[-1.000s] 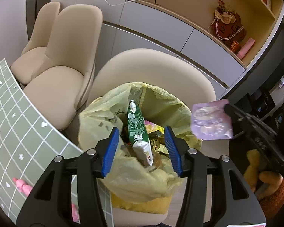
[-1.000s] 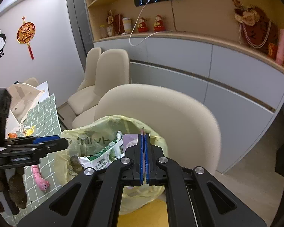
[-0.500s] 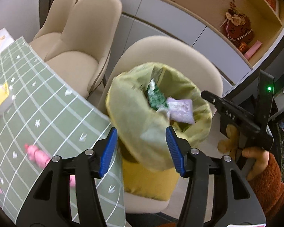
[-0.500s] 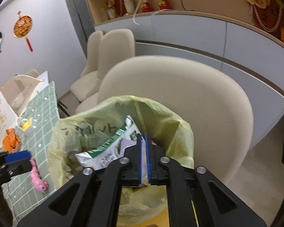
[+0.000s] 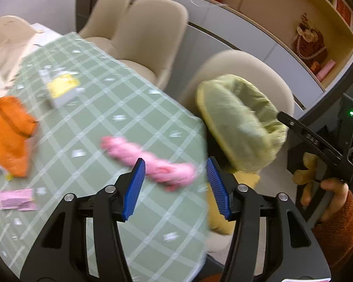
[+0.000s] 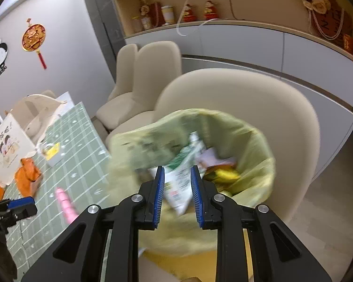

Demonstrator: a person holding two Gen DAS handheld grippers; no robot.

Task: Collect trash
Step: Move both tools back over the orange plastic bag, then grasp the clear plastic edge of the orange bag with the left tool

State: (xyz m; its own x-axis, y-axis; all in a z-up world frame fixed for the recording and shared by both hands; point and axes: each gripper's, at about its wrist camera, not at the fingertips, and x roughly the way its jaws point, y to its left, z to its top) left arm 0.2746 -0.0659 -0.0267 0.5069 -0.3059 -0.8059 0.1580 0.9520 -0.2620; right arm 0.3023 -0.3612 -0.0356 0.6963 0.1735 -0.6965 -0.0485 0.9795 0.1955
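A bin with a yellow-green bag stands on a beige chair and holds wrappers, among them a green-white packet and a pale purple one. My right gripper is open and empty above the bin's near rim. My left gripper is open and empty above the green checked table, just over a pink wrapper. The bin also shows in the left wrist view, at the table's right edge. A small pink packet lies at the left.
An orange crumpled wrapper and a yellow-white box lie on the table. A white paper bag stands at the far end. Beige chairs line the far side. The right gripper's handle is right of the bin.
My right gripper has opened and let the purple wrapper drop into the bin. My left gripper has swung left from the bin to above the table and the pink wrapper.
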